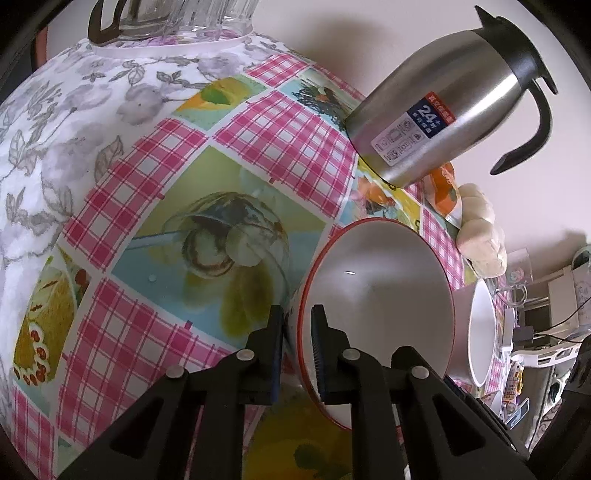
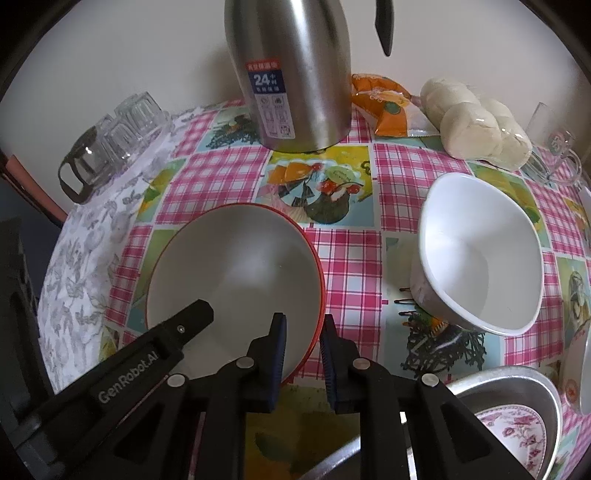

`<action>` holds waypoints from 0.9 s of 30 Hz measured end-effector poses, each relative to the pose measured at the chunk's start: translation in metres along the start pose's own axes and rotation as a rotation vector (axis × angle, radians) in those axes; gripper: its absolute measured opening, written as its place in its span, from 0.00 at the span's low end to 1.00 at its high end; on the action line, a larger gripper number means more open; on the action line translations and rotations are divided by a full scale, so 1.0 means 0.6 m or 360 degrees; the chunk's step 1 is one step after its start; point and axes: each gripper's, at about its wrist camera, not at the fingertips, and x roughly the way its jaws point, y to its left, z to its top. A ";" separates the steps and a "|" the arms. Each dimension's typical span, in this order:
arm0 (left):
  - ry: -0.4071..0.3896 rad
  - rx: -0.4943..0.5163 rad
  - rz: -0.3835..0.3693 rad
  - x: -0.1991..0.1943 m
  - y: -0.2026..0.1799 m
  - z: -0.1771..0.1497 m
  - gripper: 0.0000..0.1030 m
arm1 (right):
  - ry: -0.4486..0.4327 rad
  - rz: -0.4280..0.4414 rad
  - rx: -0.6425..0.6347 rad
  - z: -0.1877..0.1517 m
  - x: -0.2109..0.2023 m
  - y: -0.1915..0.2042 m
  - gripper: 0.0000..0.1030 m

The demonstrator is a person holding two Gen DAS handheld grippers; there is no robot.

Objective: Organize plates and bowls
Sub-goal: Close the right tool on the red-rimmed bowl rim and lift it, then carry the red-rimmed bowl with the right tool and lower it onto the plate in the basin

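A red-rimmed white bowl [image 1: 380,295] [image 2: 236,273] rests on the checked tablecloth. My left gripper [image 1: 297,354] straddles its left rim, one finger outside and one inside, with a small gap still around the rim. My right gripper [image 2: 303,354] straddles the bowl's right rim the same way. The left gripper's finger [image 2: 184,325] shows inside the bowl in the right wrist view. A plain white bowl [image 2: 480,254] [image 1: 482,332] stands to the right. A metal pan [image 2: 532,391] holding a floral plate [image 2: 511,435] sits at the lower right.
A steel thermos jug [image 2: 295,74] [image 1: 443,114] stands behind the bowls. Upturned glasses [image 2: 110,144] [image 1: 177,18] sit on a floral cloth at the left. A bag of buns [image 2: 476,118], an orange packet [image 2: 384,103] and a glass mug [image 2: 554,155] line the back.
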 end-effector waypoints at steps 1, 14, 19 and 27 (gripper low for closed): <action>-0.0008 0.0015 0.0004 -0.005 -0.004 -0.001 0.14 | -0.0008 0.0008 0.0006 -0.001 -0.004 -0.001 0.19; -0.0183 0.0205 -0.0012 -0.105 -0.085 -0.039 0.14 | -0.0188 0.0127 0.0110 -0.022 -0.113 -0.044 0.19; -0.0216 0.0304 -0.0016 -0.133 -0.120 -0.065 0.14 | -0.0269 0.0176 0.0161 -0.044 -0.164 -0.072 0.19; -0.0232 0.0455 0.0012 -0.161 -0.165 -0.121 0.14 | -0.0390 0.0230 0.0215 -0.089 -0.226 -0.112 0.19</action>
